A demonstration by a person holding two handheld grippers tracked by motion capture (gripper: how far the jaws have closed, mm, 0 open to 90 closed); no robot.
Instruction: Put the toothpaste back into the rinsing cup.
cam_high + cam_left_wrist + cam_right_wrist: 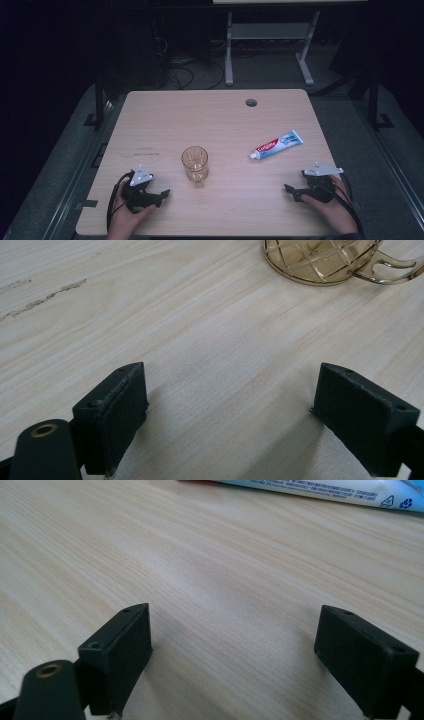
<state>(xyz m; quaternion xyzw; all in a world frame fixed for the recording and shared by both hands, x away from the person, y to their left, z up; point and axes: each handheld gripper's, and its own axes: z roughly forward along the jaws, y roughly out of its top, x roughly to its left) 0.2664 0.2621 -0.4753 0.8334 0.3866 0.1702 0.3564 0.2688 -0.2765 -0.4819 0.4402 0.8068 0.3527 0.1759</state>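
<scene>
While the amber glass mug point(194, 163) stands upright ahead and to the right of the left gripper point(161, 192), the left gripper view cuts it off, giving just its base and handle point(322, 260). The toothpaste tube point(276, 144) lies flat ahead of the right gripper point(289, 190), apart from it; only one printed edge point(320, 489) enters the right gripper view. Both grippers rest on the wooden table point(220, 120), jaws spread wide with bare wood between them.
</scene>
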